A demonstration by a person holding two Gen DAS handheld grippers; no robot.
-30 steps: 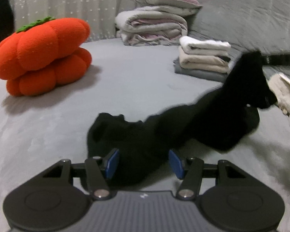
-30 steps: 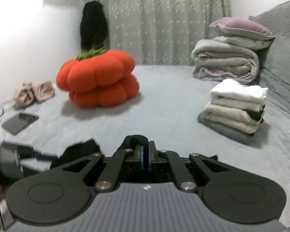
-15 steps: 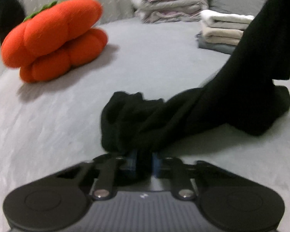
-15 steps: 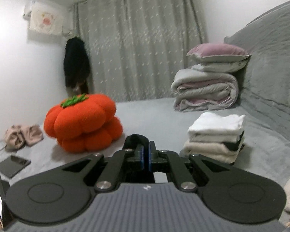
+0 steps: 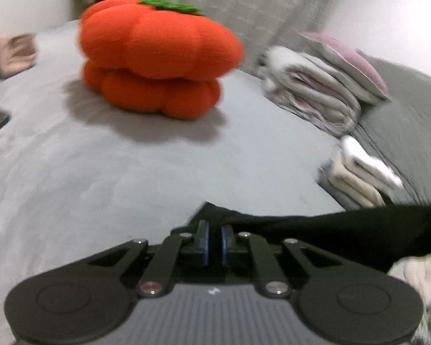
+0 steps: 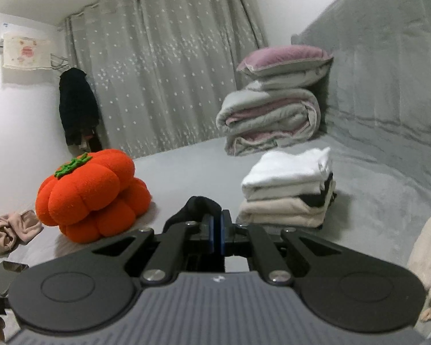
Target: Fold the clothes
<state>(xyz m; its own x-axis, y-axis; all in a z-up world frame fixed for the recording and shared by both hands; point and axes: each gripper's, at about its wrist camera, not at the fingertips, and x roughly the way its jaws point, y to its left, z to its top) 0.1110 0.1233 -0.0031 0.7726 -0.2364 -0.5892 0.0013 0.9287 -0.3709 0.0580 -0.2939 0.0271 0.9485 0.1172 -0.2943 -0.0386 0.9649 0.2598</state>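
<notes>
A black garment (image 5: 330, 230) stretches taut from my left gripper (image 5: 214, 230) off to the right, lifted above the grey bed (image 5: 129, 172). The left jaws are closing, nearly together, and their blue pads pinch the garment's edge. In the right wrist view, my right gripper (image 6: 217, 221) is shut on another part of the black garment (image 6: 196, 207), which bunches up just above the pads. The rest of the cloth is hidden below that gripper.
An orange pumpkin cushion (image 6: 92, 195) sits left of centre on the bed. A stack of folded clothes (image 6: 287, 189) lies at the right, with a rolled quilt and pillow (image 6: 273, 120) behind. A beige cloth (image 6: 11, 230) and a dark tablet (image 6: 3, 276) lie far left.
The left jaws closed on the black garment and lifted it off the bed, rolling as they went. The right gripper rose, still shut on the cloth.
</notes>
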